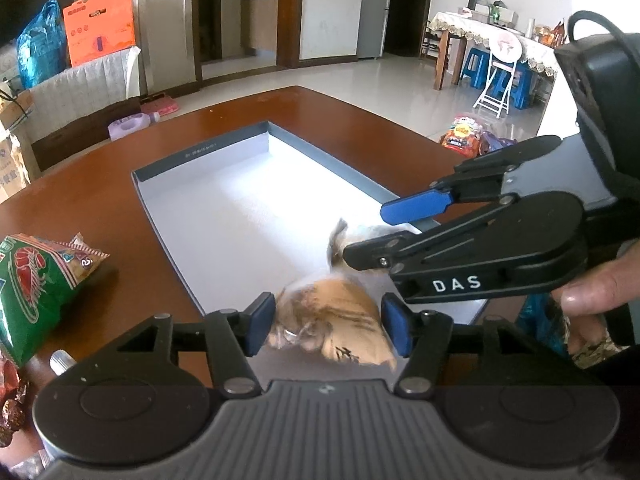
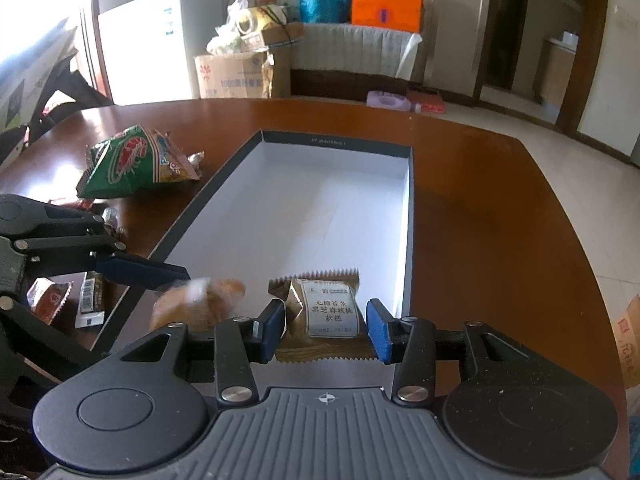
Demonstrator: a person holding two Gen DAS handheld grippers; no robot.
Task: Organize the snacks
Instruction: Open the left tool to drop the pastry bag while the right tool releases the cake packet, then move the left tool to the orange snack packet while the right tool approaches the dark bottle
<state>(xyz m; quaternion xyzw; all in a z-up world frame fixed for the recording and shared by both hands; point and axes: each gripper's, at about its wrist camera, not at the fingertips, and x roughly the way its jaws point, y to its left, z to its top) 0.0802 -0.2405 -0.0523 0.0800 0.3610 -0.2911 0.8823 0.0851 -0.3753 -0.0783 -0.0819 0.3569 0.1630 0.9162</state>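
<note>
Brown-wrapped snack packet (image 2: 326,316), white label in Chinese print, lies in the box (image 2: 408,216) between the right hand-held gripper (image 2: 326,330)'s parted pads. "DAS" marks it. Left hand-held gripper (image 1: 328,326) open around a blurred bun (image 1: 332,320).

Surface materials
Tabletop (image 2: 480,208): glossy brown wood; box (image 2: 406,240): matt card; snack packet (image 2: 328,312): shiny crinkled foil.
</note>
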